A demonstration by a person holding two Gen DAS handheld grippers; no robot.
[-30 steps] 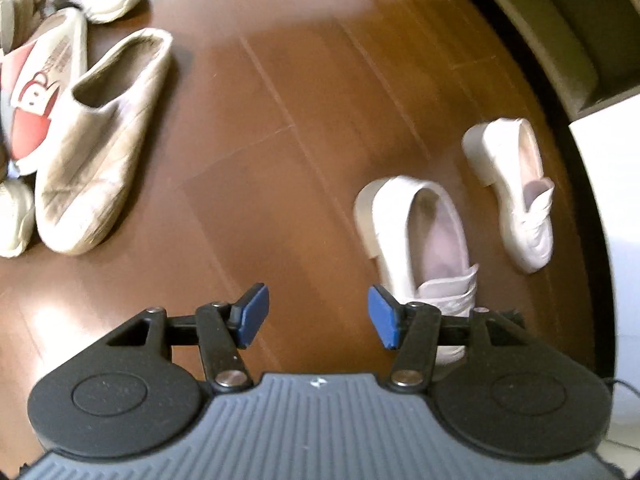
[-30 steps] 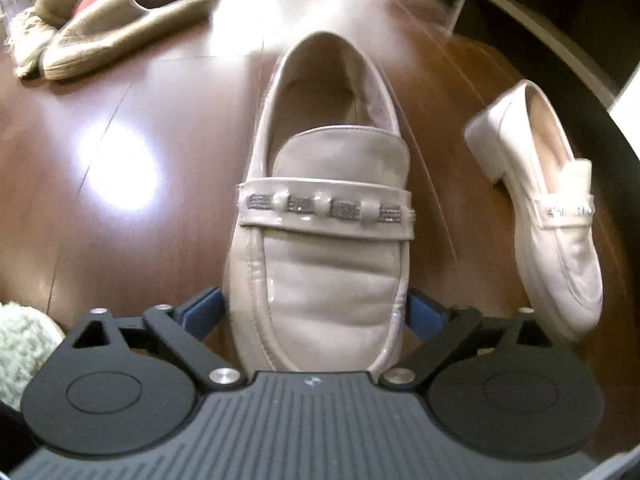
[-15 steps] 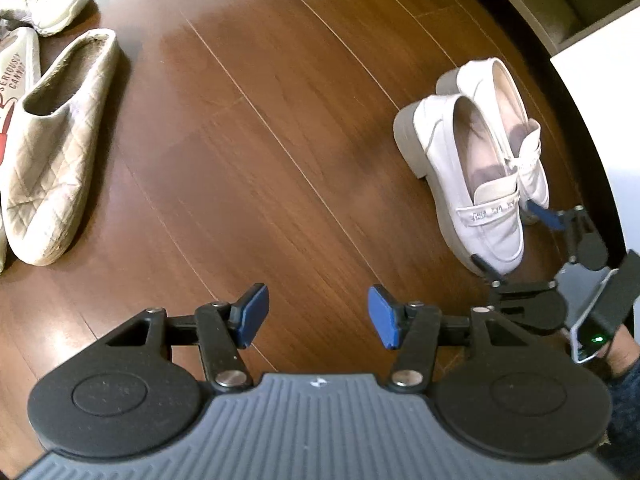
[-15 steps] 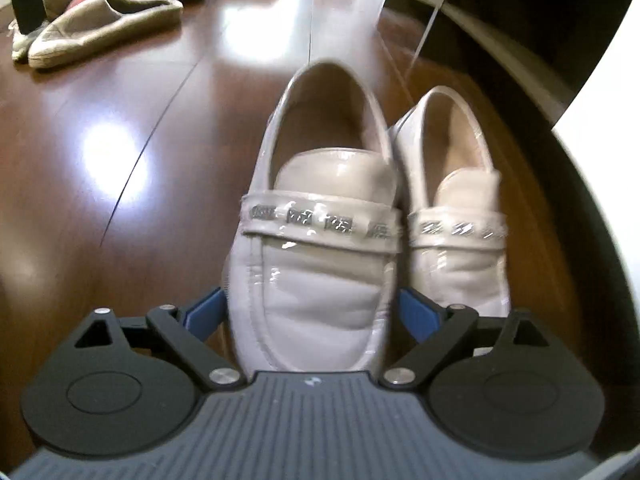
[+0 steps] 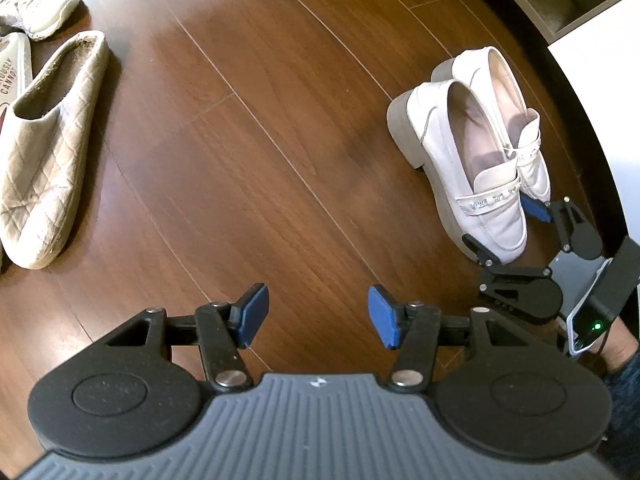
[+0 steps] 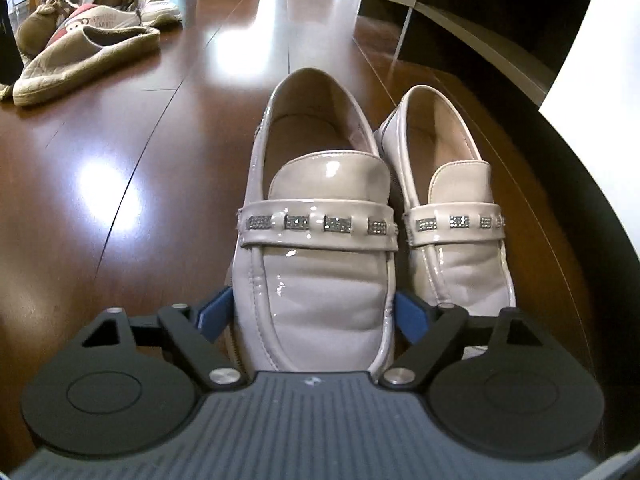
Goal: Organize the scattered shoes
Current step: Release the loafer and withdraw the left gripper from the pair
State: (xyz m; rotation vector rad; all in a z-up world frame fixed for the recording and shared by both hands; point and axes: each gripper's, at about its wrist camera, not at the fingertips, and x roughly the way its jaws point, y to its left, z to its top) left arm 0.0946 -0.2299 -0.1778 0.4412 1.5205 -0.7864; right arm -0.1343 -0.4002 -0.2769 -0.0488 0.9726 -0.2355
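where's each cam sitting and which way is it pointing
Left wrist: on the left gripper, looking steeply down at the wood floor; its own open, empty fingers show, plus the right gripper and a wrist.
Right wrist: on the right gripper, looking low along the floor; its closing fingers flank the nearer loafer.
Shared: the loafer pair and the quilted slipper.

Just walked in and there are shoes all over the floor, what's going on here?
A person with a gripper in each hand is tidying shoes. The right gripper straddles the toe of a cream loafer, jaws closing, now set beside its matching loafer. The left gripper hovers open and empty. A quilted slipper and sneakers lie scattered.
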